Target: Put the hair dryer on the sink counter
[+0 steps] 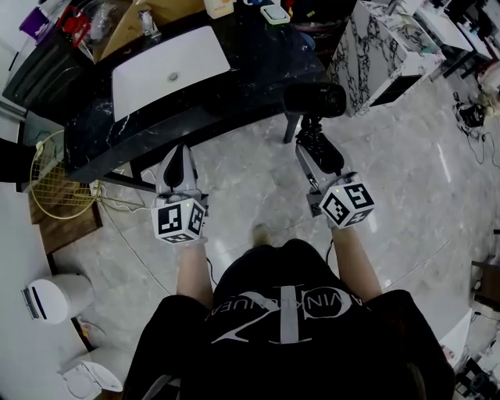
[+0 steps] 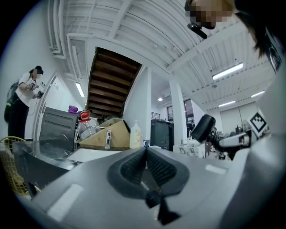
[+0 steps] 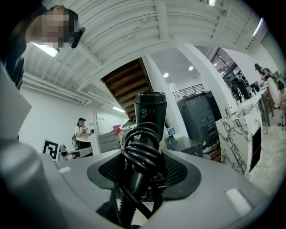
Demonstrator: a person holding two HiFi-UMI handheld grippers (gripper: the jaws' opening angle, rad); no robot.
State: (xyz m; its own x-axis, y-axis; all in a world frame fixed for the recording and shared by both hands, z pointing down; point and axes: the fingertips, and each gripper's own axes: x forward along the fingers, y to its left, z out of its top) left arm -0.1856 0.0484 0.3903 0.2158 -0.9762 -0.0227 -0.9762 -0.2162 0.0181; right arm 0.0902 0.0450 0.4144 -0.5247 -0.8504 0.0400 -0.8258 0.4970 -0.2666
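A black hair dryer (image 1: 315, 100) with its cord coiled round the handle is held up over the floor by my right gripper (image 1: 314, 147), just off the front right corner of the black sink counter (image 1: 258, 66). In the right gripper view the dryer (image 3: 150, 112) stands upright between the pads, and my right gripper (image 3: 144, 172) is shut on its cord-wrapped handle. My left gripper (image 1: 178, 154) hovers near the counter's front edge, below the white basin (image 1: 168, 70). In the left gripper view my left gripper (image 2: 145, 150) is shut with nothing in it.
A marble-patterned cabinet (image 1: 383, 55) stands right of the counter. A cardboard box (image 1: 137, 23) and a faucet (image 1: 147, 22) sit behind the basin, with a soap bottle (image 2: 135, 135) nearby. A yellow wire basket (image 1: 51, 183) and a white bin (image 1: 55, 297) stand at the left. A person (image 2: 22, 103) stands far left.
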